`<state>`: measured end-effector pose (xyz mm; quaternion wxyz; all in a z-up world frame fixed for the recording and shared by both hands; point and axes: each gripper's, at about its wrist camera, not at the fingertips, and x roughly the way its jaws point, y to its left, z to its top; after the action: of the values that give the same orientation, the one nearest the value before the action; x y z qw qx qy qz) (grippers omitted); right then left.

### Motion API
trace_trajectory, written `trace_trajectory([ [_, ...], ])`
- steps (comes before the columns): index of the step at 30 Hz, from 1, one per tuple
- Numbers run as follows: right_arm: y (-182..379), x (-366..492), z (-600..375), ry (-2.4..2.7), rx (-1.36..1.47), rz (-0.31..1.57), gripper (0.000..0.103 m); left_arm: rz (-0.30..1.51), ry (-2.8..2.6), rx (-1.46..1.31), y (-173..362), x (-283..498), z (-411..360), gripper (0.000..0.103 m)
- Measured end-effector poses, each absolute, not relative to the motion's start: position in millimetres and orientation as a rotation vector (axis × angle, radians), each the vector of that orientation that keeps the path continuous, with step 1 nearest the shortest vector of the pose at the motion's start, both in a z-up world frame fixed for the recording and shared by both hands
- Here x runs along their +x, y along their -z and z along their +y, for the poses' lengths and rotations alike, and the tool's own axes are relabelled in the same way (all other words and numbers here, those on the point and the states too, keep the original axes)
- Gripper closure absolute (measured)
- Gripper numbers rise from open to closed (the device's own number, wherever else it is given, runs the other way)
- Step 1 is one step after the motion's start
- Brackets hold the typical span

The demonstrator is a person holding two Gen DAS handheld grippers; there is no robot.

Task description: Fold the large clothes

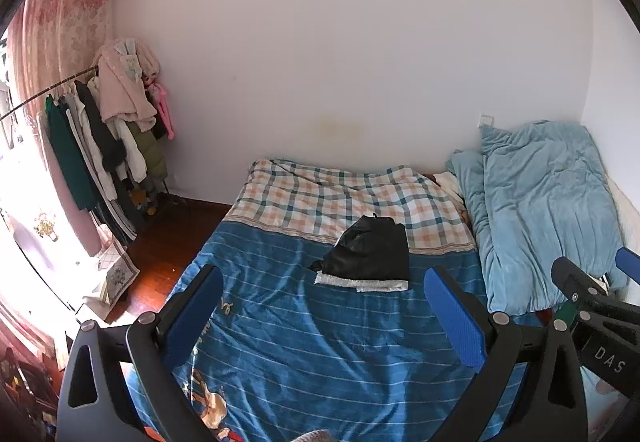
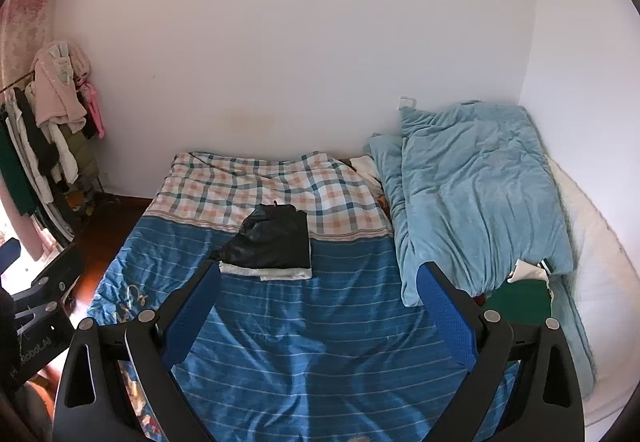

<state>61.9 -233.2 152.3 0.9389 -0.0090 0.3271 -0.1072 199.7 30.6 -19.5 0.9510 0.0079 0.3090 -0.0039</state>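
Above bed [image 1: 320, 342]: L claw [image 1: 324, 314] & R claw [image 2: 320, 306] wide apart, nothing held; folded garment [image 1: 368, 258] untouched.

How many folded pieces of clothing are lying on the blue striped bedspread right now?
2 that I can see: a black garment mid-bed at the edge of the checked blanket, and a white one stacked directly under it. More may be hidden in the stack.

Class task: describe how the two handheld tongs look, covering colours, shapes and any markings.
Both the left tongs and right tongs have black Y-shaped frames with silver rivets and flat blue textured pads. White letters "DAS" mark the right one's body, seen from the left wrist.
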Motion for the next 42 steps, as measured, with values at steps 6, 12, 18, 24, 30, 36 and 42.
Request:
trace_trajectory([
  [6,-151.9,63.8,-234.5,0.21,-0.015,0.668,0.003,0.622,0.019,0.019,15.4,201.0,27.9,0.0],
  [12,-151.9,64.1,-234.5,0.21,-0.017,0.669,0.003,0.623,0.022,0.017,13.8,202.2,28.5,0.0],
  [18,-151.9,63.3,-233.8,0.208,-0.014,0.673,0.003,0.62,0.018,0.016,13.4,202.5,28.0,0.0],
  [24,-151.8,66.4,-231.7,0.201,-0.013,0.674,0.003,0.621,0.02,0.016,13.3,202.4,28.2,0.0],
  [30,-151.8,66.6,-231.1,0.2,-0.011,0.676,0.003,0.621,0.016,0.02,12.8,202.5,27.1,0.0],
  [36,-151.2,66.1,-229.5,0.196,-0.012,0.669,0.003,0.622,0.016,0.021,11.8,202.4,27.4,0.0],
  [42,-149.7,67.5,-230.1,0.19,-0.012,0.669,0.003,0.619,0.011,0.022,10.8,202.6,26.9,0.0],
])
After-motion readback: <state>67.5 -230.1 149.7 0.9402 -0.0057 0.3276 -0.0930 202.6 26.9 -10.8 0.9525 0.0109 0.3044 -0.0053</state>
